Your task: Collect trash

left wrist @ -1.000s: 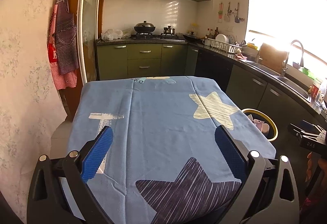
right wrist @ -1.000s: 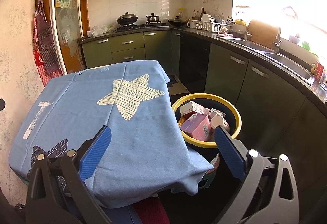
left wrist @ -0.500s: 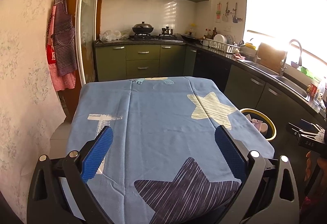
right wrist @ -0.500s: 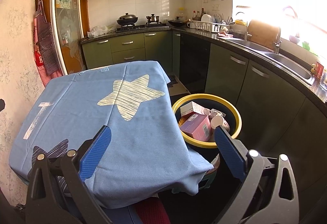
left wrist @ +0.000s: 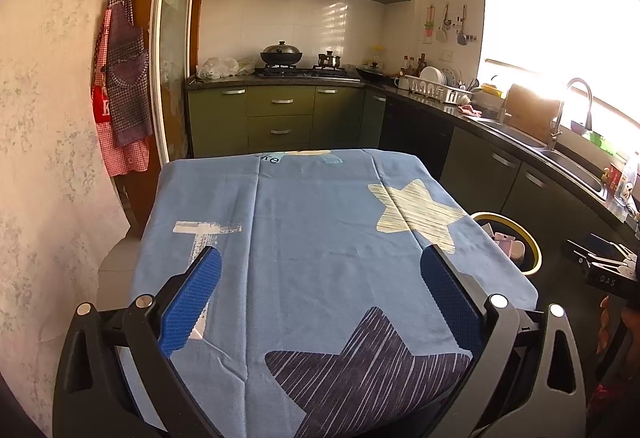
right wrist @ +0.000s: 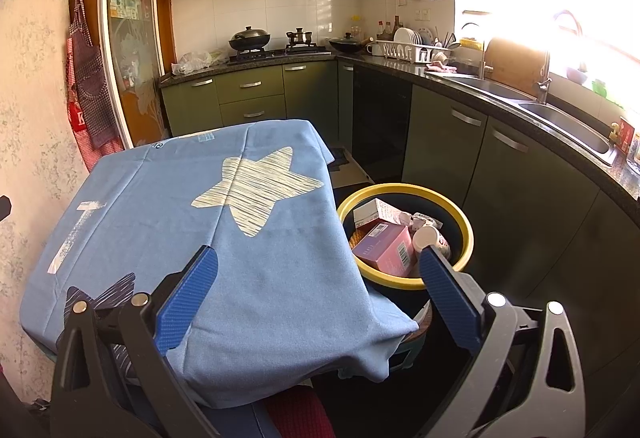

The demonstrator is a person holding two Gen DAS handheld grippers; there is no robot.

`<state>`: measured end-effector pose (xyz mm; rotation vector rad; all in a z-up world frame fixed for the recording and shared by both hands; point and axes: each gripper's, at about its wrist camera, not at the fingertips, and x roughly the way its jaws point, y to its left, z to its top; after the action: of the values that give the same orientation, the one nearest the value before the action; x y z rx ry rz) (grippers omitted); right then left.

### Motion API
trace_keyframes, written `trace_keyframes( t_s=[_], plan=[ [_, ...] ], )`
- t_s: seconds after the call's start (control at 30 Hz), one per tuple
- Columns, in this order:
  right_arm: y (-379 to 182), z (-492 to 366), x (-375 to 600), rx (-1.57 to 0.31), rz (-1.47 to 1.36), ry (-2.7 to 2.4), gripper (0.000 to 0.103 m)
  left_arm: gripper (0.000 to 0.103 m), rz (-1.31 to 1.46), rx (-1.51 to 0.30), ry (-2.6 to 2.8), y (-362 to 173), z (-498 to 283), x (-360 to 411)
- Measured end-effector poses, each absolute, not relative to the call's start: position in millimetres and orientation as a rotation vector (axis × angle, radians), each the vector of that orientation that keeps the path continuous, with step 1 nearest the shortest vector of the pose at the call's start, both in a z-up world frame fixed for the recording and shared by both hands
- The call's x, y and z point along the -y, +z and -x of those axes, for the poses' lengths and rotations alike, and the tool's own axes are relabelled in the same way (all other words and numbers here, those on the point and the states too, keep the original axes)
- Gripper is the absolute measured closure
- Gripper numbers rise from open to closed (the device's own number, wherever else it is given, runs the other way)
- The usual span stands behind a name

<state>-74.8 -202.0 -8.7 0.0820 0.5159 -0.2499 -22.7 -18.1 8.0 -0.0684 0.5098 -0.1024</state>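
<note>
Over the near edge of the bench point(left wrist: 320, 258), the left wrist view shows the left gripper point(left wrist: 320, 290) with its blue-padded jaws spread wide and nothing between them. A blue cloth point(left wrist: 304, 206) printed with a pale star point(left wrist: 416, 214) and a dark striped star point(left wrist: 372, 366) covers the bench. Just beside the bench's right edge stands a yellow-rimmed bin point(left wrist: 532, 250), mostly hidden by the cloth, with some trash showing inside. At the far right edge a dark piece of the other tool (held in a hand) is partly in view. Aprons point(left wrist: 124, 86) hang on the left wall, and a wok point(left wrist: 281, 54) sits on the stove at the far side.

From the right wrist view, the right gripper point(right wrist: 318, 270) hangs over the near right corner of the cloth point(right wrist: 168, 218), jaws likewise wide apart and holding nothing. The bin point(right wrist: 466, 238) sits on the floor just right of the bench, below the draped corner. Inside it lie a pink box point(right wrist: 384, 246), a white carton point(right wrist: 376, 212) and a paper cup point(right wrist: 430, 238), touching one another. A sink point(right wrist: 560, 118) and a dish rack point(right wrist: 408, 50) line the far right counter.
</note>
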Motion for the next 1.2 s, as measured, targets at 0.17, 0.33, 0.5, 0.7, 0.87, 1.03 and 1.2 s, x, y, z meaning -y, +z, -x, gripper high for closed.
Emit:
trace_keyframes(
  t_s=[0.17, 0.33, 0.5, 0.7, 0.87, 1.03, 1.2],
  plan=[
    [-9.4, 75.0, 202.0, -0.518, -0.086, -0.247, 0.007, 0.005, 0.073, -0.521, -0.1, 4.3, 19.4, 16.6],
    [-9.8, 73.7, 199.3, -0.523, -0.084, -0.24, 0.007, 0.005, 0.072, -0.528, -0.104, 1.5, 18.3, 18.0],
    [-9.9, 73.3, 200.1, -0.523, -0.089, -0.238, 0.007, 0.005, 0.075, -0.535, -0.106, 0.0, 17.4, 15.9],
    [-10.7, 71.2, 200.3, -0.528, -0.089, -0.232, 0.007, 0.005, 0.073, -0.538, -0.109, -0.9, 17.2, 16.2],
    [-11.9, 70.1, 199.1, -0.532, -0.091, -0.229, 0.007, 0.005, 0.074, -0.543, -0.113, -1.1, 17.3, 15.8],
    [-12.2, 69.9, 198.5, -0.532, -0.091, -0.229, 0.007, 0.005, 0.072, -0.546, -0.114, -1.8, 17.0, 18.3],
    [-12.3, 69.8, 198.6, -0.533, -0.093, -0.229, 0.007, 0.005, 0.072, -0.551, -0.117, -3.5, 16.2, 19.9]
  ],
)
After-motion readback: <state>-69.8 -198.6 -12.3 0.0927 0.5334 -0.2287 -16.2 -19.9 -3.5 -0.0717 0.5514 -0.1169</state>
